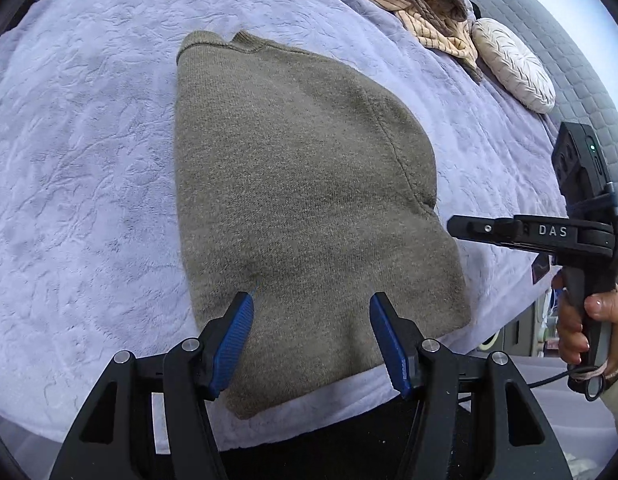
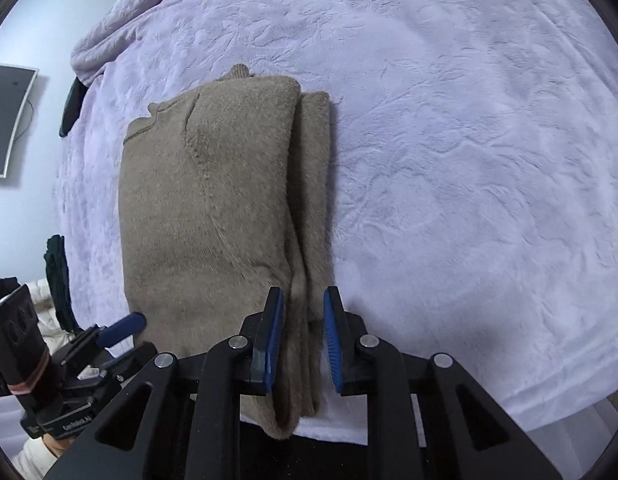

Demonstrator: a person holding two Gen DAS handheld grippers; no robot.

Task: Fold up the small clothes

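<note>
A brown knitted sweater [image 1: 301,184] lies folded lengthwise on the lilac bed blanket [image 1: 89,160], collar at the far end. My left gripper [image 1: 311,308] hovers open over the sweater's near hem, with cloth below its blue pads and none pinched. In the right wrist view the sweater [image 2: 205,208] has its folded-in side stacked along the right edge. My right gripper [image 2: 304,308] is shut on that thick folded edge at the near end, and cloth fills the gap between the pads. The left gripper's blue finger [image 2: 125,326] shows at the sweater's near left corner.
A striped beige garment [image 1: 421,4] and a round white cushion [image 1: 513,64] lie at the far right by a grey quilted headboard [image 1: 549,40]. A hand [image 1: 589,320] holds the right tool's handle. The blanket [image 2: 469,160] spreads wide to the sweater's right. Dark clothes [image 2: 59,276] hang at the left.
</note>
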